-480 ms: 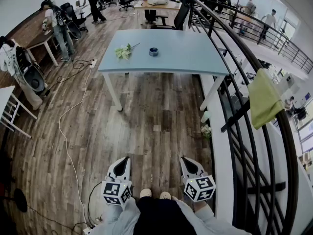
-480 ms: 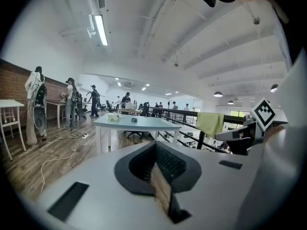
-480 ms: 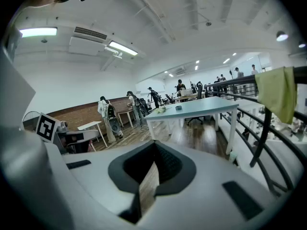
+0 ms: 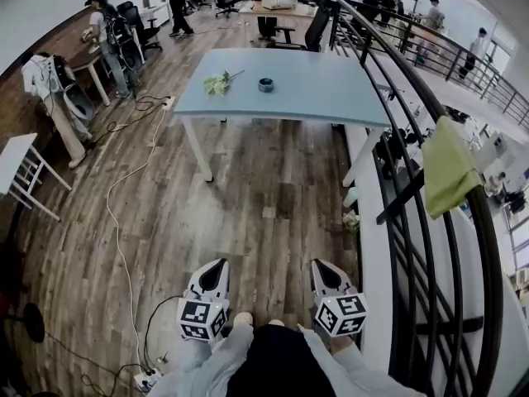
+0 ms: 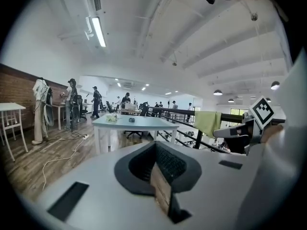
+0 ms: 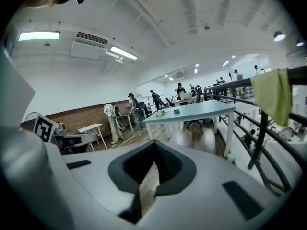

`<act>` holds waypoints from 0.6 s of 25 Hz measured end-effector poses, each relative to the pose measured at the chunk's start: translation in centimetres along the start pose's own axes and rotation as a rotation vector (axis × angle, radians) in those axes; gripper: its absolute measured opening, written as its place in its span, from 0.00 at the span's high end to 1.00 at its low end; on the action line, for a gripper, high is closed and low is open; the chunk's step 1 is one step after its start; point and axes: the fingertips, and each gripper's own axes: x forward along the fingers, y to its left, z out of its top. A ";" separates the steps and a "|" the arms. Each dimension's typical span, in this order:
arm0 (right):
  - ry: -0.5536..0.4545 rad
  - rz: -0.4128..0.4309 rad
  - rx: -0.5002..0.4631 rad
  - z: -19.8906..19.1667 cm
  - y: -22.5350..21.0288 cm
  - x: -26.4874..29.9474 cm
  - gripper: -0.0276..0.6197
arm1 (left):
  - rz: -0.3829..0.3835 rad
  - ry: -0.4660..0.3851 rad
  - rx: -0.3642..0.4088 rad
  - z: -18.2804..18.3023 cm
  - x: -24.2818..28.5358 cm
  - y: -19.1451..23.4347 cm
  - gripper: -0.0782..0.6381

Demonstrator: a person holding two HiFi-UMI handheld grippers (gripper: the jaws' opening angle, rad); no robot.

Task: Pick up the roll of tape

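Blue-grey table point(image 4: 331, 89) bears tape roll point(image 4: 265, 84) — left tongs point(image 4: 218, 265), right tongs point(image 4: 321, 265) closed

Left claw point(image 4: 217, 265) and right claw point(image 4: 319, 265): each has a light grey moulded shell tapering to a point. Black textured pads point(image 5: 170, 164) line a spade-shaped recess at the tip. Black rectangular slots point(image 5: 67, 200) are set into the shell on either side of the recess. Each unit carries a white cube point(image 4: 202, 318) printed with black square markers. The operator wears pale grey sleeves point(image 4: 208, 364), a dark garment point(image 4: 277, 361) and light-toed shoes point(image 4: 242, 320).
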 end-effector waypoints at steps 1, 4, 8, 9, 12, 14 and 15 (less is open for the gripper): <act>-0.002 0.008 0.001 0.0 0.0 0.0 0.95 | 0.005 -0.003 0.001 0.0 -0.1 -0.2 0.87; -0.001 0.037 0.002 -0.2 0.3 -0.3 0.95 | 0.019 -0.011 -0.003 -0.2 -0.4 -0.9 0.87; 0.018 0.063 0.006 -0.8 0.5 -0.2 0.95 | 0.030 -0.003 -0.035 -1.0 -0.7 -1.7 0.87; 0.023 0.069 0.006 -1.1 0.5 -0.2 0.95 | 0.033 0.002 -0.038 -1.3 -0.7 -1.8 0.87; 0.029 0.080 0.007 -1.0 -0.2 0.2 0.95 | 0.044 0.011 -0.040 -1.6 0.1 -1.8 0.87; 0.026 0.079 0.013 -0.8 -0.6 0.8 0.95 | 0.041 0.011 -0.038 -1.6 0.9 -1.5 0.87; 0.026 0.077 0.018 -0.9 -0.7 1.3 0.95 | 0.036 0.012 -0.036 -1.7 1.3 -1.4 0.87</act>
